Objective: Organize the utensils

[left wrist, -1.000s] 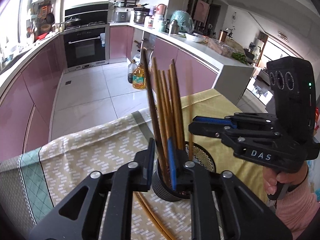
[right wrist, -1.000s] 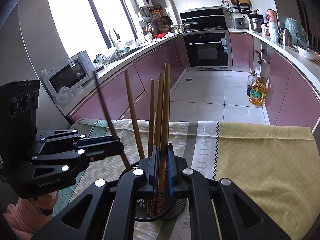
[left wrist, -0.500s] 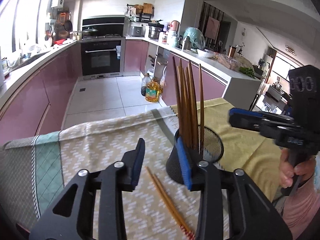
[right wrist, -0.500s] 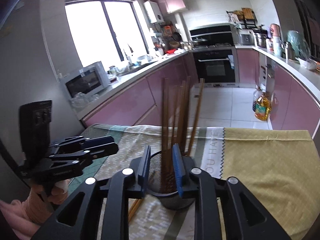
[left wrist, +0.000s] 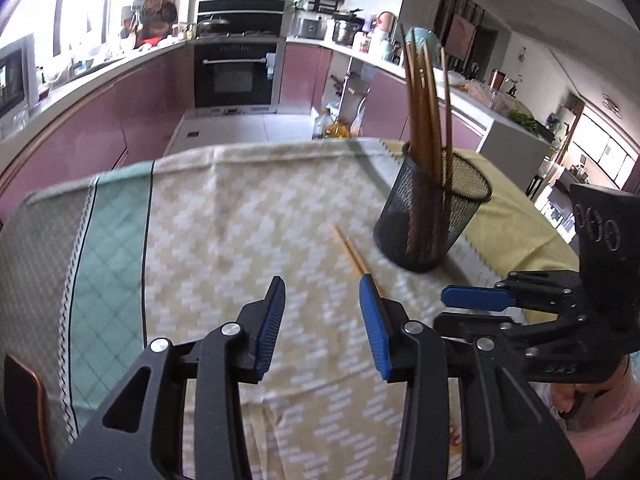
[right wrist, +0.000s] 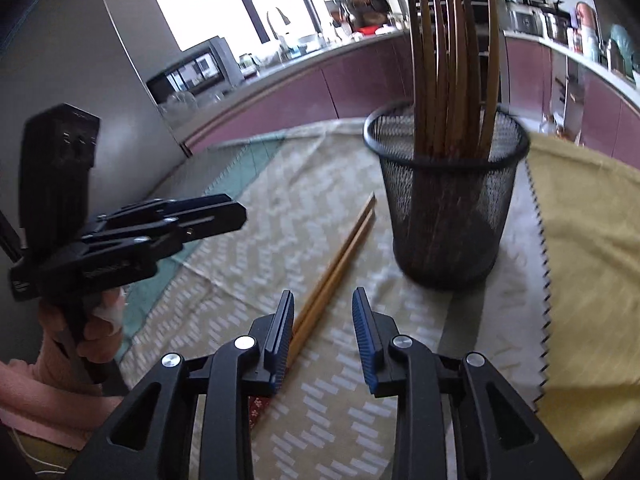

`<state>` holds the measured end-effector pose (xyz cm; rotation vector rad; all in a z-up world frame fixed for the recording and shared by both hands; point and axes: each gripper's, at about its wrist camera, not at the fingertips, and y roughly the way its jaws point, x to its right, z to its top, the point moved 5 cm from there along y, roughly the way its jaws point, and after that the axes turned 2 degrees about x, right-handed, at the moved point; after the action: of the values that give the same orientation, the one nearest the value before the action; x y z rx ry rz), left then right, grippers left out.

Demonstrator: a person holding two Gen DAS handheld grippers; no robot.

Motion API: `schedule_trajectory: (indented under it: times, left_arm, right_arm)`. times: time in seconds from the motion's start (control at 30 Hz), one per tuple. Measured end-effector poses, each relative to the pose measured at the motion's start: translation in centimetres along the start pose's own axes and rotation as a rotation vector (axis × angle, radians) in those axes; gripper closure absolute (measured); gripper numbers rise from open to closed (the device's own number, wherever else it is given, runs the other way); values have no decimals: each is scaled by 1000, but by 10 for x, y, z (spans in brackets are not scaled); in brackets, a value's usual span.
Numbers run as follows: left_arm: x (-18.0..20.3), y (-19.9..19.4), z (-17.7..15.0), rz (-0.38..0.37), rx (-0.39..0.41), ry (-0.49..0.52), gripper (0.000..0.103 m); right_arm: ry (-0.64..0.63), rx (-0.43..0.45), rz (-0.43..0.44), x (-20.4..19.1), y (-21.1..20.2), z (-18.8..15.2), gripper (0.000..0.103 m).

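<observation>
A black mesh holder [left wrist: 430,216] [right wrist: 446,200] stands upright on the tablecloth with several wooden chopsticks [right wrist: 448,64] in it. Two loose chopsticks [right wrist: 340,264] [left wrist: 354,258] lie side by side on the cloth just left of the holder. My left gripper [left wrist: 322,308] is open and empty above the cloth, near the loose pair's tip; it also shows in the right wrist view [right wrist: 224,212]. My right gripper [right wrist: 322,320] is open and empty, low over the loose pair's lower end; it shows in the left wrist view [left wrist: 476,298] too.
A patterned beige and green cloth [left wrist: 200,220] and a yellow cloth [right wrist: 592,240] cover the table. The table's far edge drops to the kitchen floor [left wrist: 248,128]. Pink cabinets, an oven [left wrist: 236,76] and a microwave [right wrist: 200,68] stand behind.
Both grippers let go of chopsticks in the holder, opened and pulled back and down. The holder now stands farther away, and the loose pair lies in front of both grippers.
</observation>
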<state>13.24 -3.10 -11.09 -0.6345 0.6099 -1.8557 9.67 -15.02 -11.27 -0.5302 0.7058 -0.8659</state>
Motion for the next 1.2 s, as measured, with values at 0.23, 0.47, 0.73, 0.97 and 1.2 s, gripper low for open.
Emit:
schedule_trajectory:
  times: [0.23, 0.47, 0.73, 0.97, 1.2]
  left_arm:
    - [-2, 6, -16, 3, -33, -25, 65]
    - [0, 9, -21, -3, -44, -28, 65]
    - [1, 11, -24, -17, -52, -29, 65]
    - [11, 17, -25, -30, -73, 4, 65]
    - [33, 27, -27, -62, -106, 74, 63]
  right_arm:
    - [-9, -25, -37, -9, 10, -11, 75]
    - [-39, -41, -66, -15, 17, -13, 75]
    - [-46, -47, -99, -11, 17, -13, 75]
    - [-30, -59, -124, -2, 13, -14, 77]
    - [-19, -66, -131, 8, 9, -14, 79]
